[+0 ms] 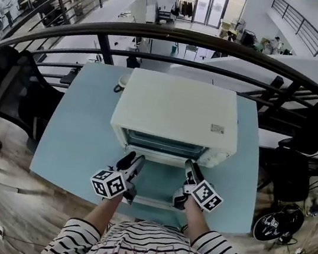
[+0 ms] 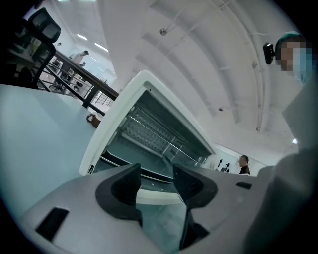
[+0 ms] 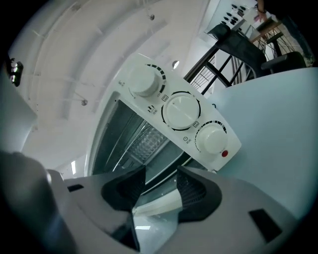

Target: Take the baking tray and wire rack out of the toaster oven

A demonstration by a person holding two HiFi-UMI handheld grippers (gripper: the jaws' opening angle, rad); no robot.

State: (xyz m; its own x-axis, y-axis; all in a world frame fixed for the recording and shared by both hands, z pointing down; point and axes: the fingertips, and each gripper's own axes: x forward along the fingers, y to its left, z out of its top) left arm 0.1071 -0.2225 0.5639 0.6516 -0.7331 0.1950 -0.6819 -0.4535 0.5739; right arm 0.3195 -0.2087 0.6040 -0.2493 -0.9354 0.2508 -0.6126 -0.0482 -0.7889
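Head view: the toaster oven (image 1: 176, 111) stands on a light blue table (image 1: 75, 128) with its glass door (image 1: 159, 184) folded down flat. Both grippers are held over the door, fingertips toward the opening.

Left gripper view: the left gripper (image 2: 156, 174) has its jaws spread partway, with nothing pinched. A white strip (image 2: 156, 197) at the foot of the opening crosses the gap behind the fingertips. The wire rack (image 2: 151, 133) sits inside the cavity, straight beyond the jaws and above the gap. The flat panel under the rack appears to be the baking tray (image 2: 121, 151), beyond the left jaw.

Right gripper view: the right gripper (image 3: 161, 174) likewise has its jaws apart and empty, with the same strip across the gap. Three control knobs (image 3: 181, 111) lie beyond and above the right jaw.
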